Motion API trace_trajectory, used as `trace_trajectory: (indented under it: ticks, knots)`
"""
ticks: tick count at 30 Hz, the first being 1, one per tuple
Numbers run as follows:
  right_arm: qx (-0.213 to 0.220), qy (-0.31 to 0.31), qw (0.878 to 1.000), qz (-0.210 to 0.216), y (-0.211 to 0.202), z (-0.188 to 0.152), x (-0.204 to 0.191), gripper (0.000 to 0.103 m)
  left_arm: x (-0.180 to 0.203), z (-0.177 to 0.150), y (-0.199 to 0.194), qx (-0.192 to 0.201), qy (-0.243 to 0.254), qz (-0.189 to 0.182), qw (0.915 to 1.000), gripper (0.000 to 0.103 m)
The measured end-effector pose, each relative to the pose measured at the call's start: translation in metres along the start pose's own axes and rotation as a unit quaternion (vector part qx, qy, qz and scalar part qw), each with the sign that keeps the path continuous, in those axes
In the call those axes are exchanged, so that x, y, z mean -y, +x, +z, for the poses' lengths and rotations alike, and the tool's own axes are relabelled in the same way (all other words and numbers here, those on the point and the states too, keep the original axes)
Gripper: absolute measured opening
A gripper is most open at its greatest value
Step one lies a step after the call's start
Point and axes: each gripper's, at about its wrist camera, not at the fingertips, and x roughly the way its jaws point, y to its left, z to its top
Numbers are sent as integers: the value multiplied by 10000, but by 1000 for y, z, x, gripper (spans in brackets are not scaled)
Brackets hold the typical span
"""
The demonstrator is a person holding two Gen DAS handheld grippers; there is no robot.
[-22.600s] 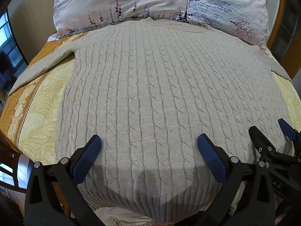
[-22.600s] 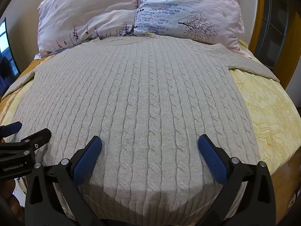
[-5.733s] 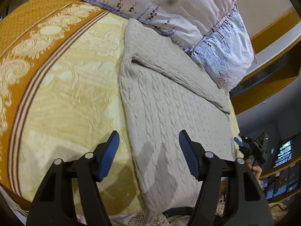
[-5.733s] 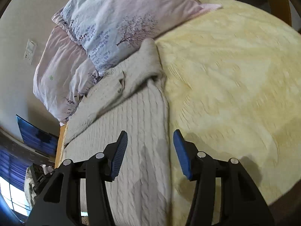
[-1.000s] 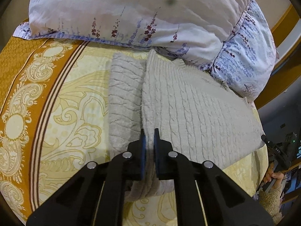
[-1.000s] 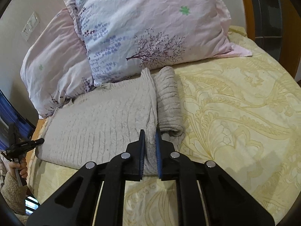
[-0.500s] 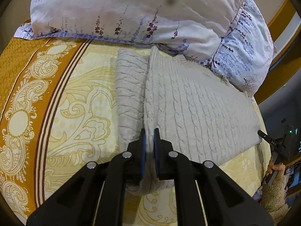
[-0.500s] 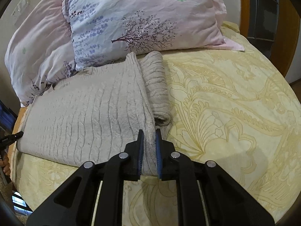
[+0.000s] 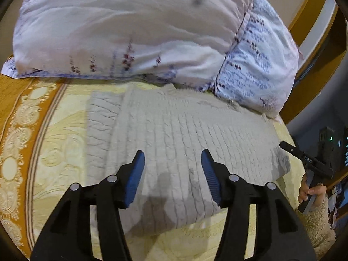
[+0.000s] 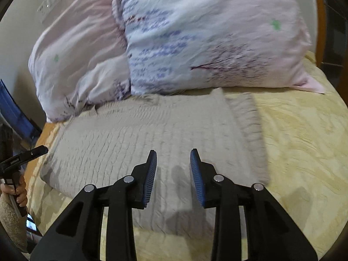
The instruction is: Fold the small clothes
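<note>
A beige cable-knit sweater (image 9: 184, 134) lies folded in half on the yellow bedspread, just below the pillows; it also shows in the right wrist view (image 10: 152, 134). A folded sleeve sticks out along its left edge (image 9: 100, 130) and its right edge (image 10: 248, 126). My left gripper (image 9: 171, 169) is open and empty above the sweater's near left part. My right gripper (image 10: 173, 169) is open and empty above its near right part. Each gripper shows at the edge of the other's view, the right one (image 9: 304, 161) and the left one (image 10: 24, 154).
Two floral pillows (image 9: 134, 28) (image 10: 208, 39) lean against the headboard right behind the sweater. The yellow bedspread (image 10: 300, 143) spreads to the right, with an orange patterned border (image 9: 19, 130) on the left. A wooden bed frame (image 9: 308, 74) runs at the far right.
Both grippers have let go of the sweater's folded edge and opened. The top layer now lies flat on the bed. Both views have swung inward over the sweater.
</note>
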Motion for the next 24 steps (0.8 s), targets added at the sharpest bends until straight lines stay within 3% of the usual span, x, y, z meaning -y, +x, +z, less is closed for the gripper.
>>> trace_trajectory:
  ticks: [3,6,13,16,20,24]
  knots:
    - [-165,-34,9998,-132,15,0,-3,34,-1,-2,14,-140,-60,108,9998,56]
    - [-389,-93,9979,-505,29,-3,0,48,-11,-5,27,-282,-224,244,9991,56]
    - [-402,-84,9978,-512,36,-11,4,51,-17,-6,27,-251,-356,89,9990,59]
    - [-358,13,9980,-514,31,-16,4,51,-30,-3,11,-47,-667,-222,9975,60]
    - [-316,-22,9985,-436,28,-17,-4,56,-61,5,-4,139,-1208,-88,9925,64]
    - [-324,-181,9982,-467,28,-18,-17,58,-90,7,-5,157,-1874,-310,9817,64]
